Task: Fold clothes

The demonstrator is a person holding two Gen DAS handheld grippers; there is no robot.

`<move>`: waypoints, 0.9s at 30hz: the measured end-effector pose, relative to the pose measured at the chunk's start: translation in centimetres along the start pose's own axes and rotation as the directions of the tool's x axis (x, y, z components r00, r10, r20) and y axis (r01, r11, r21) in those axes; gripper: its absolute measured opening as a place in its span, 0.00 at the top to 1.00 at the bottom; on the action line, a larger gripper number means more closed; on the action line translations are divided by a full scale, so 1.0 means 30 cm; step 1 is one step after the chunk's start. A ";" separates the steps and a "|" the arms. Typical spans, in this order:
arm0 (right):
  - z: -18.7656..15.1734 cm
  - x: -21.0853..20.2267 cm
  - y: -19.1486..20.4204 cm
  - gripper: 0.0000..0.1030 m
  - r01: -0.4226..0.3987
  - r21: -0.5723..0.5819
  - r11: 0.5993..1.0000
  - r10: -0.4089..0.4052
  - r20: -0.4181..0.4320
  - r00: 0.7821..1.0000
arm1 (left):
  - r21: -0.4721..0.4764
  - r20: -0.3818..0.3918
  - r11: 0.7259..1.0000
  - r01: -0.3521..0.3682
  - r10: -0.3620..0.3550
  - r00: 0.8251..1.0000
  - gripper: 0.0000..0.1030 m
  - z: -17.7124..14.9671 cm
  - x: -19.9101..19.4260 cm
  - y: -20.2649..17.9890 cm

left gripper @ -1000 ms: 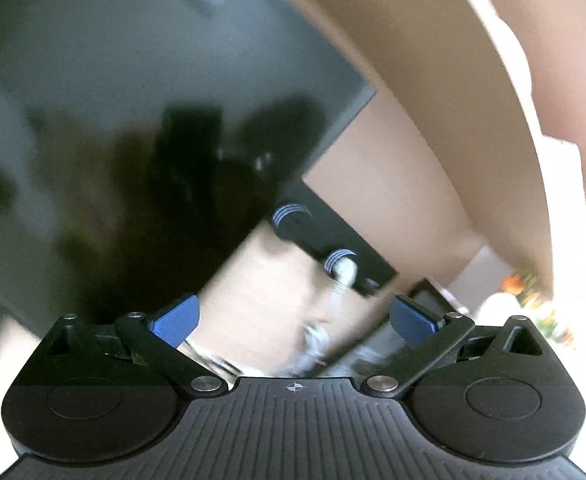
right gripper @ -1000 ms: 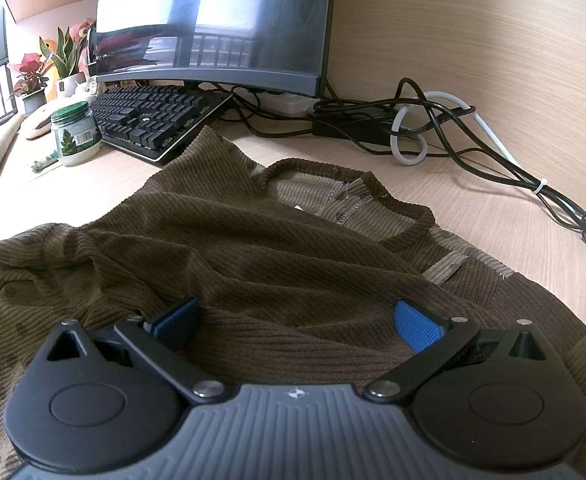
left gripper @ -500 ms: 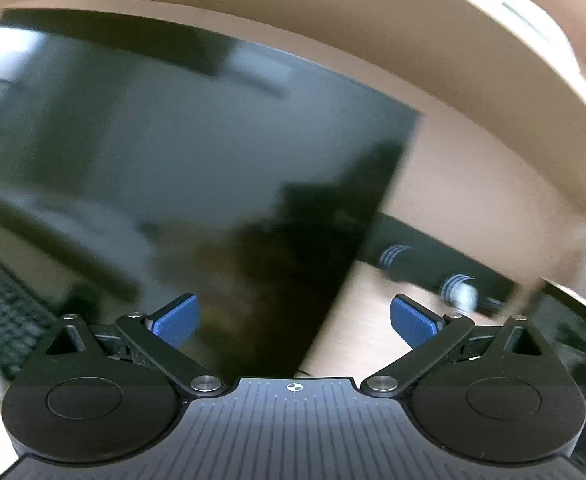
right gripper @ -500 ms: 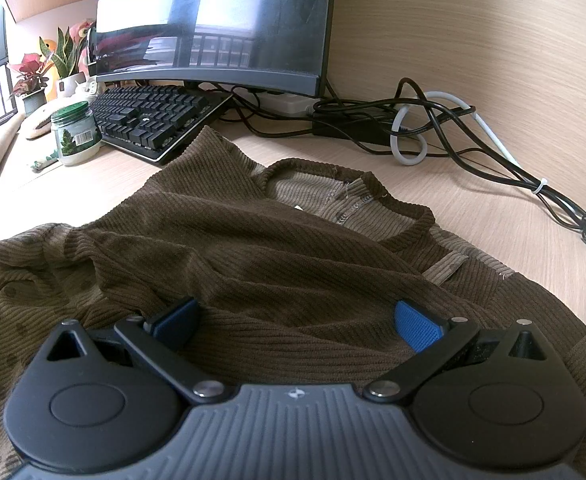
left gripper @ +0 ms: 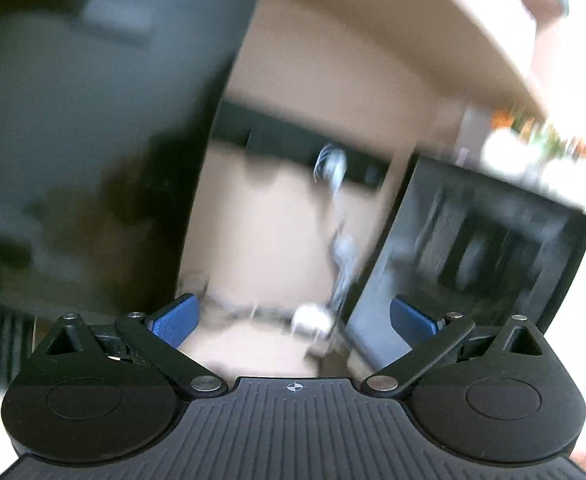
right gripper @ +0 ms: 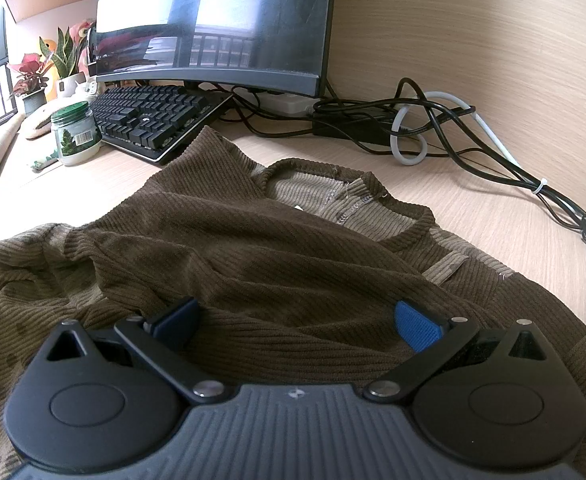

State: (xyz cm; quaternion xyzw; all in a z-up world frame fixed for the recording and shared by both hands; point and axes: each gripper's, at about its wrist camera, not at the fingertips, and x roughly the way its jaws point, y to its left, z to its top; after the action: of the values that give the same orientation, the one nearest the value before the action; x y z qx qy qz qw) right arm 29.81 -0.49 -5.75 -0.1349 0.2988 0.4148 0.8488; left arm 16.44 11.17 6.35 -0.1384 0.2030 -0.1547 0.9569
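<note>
A brown ribbed sweater (right gripper: 253, 248) lies spread on the light wooden desk (right gripper: 493, 208), its neck opening (right gripper: 345, 196) toward the wall. My right gripper (right gripper: 295, 320) rests low over the sweater's body, open, blue pads apart with only cloth beneath them. In the left wrist view the sweater is out of sight; my left gripper (left gripper: 293, 318) is open and empty, raised and pointing at the back wall between two dark monitors. That view is heavily blurred.
A curved monitor (right gripper: 217, 24), black keyboard (right gripper: 153, 114) and green-lidded jar (right gripper: 75, 134) stand at the back left, with potted plants (right gripper: 33, 76) beyond. Tangled black and white cables (right gripper: 433, 128) run along the wall at right. A second dark screen (left gripper: 481, 248) shows in the left wrist view.
The left gripper's view has kept swinging fast across the monitors and wall, staying open. The right gripper and the sweater have not moved.
</note>
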 end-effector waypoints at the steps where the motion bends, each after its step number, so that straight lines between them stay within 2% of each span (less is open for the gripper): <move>1: 0.000 0.000 0.000 0.00 0.000 0.000 1.000 0.000 0.000 1.000 | -0.008 -0.034 1.000 -0.019 0.018 0.999 0.00 -0.033 0.028 0.012; 4: -0.001 0.001 0.001 0.00 0.000 -0.001 1.000 0.000 0.000 1.000 | -0.035 -0.116 0.997 -0.072 0.068 0.991 0.00 -0.117 0.088 0.060; 9: -0.007 -0.007 0.003 0.00 -0.003 -0.007 1.000 0.003 -0.005 1.000 | -0.080 -0.161 0.993 -0.087 0.073 0.984 0.00 -0.193 0.070 0.158; 12: 0.025 -0.018 0.006 0.00 0.016 0.033 0.999 -0.013 -0.103 0.995 | -0.091 -0.178 0.990 -0.111 0.093 0.980 0.00 -0.212 0.036 0.227; 15: 0.069 -0.013 0.033 0.00 0.051 0.093 0.994 -0.028 -0.236 0.971 | -0.119 -0.194 0.985 -0.122 0.098 0.976 0.00 -0.206 0.058 0.272; 17: 0.076 0.003 0.062 0.00 0.104 0.101 0.989 -0.074 -0.265 0.961 | -0.153 -0.212 0.979 -0.137 0.103 0.972 0.00 -0.212 0.073 0.300; 19: 0.067 0.004 0.072 0.00 0.150 0.146 0.978 -0.111 -0.247 0.963 | -0.176 -0.235 0.975 -0.135 0.092 0.968 0.00 -0.233 0.091 0.318; 23: 0.056 0.006 0.085 0.00 0.213 0.202 0.956 -0.170 -0.211 0.963 | -0.164 -0.268 0.981 -0.100 0.053 0.962 0.00 -0.261 0.106 0.321; 27: 0.056 0.010 0.088 0.00 0.228 0.205 0.952 -0.186 -0.203 0.961 | -0.161 -0.247 0.986 -0.029 -0.012 0.969 0.00 -0.256 0.103 0.316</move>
State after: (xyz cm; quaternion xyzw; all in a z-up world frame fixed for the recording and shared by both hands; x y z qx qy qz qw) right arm 28.55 2.14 -4.56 -0.1052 0.4044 0.2723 0.8667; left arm 18.08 17.18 -4.59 -0.1952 0.3334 -0.1495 0.9102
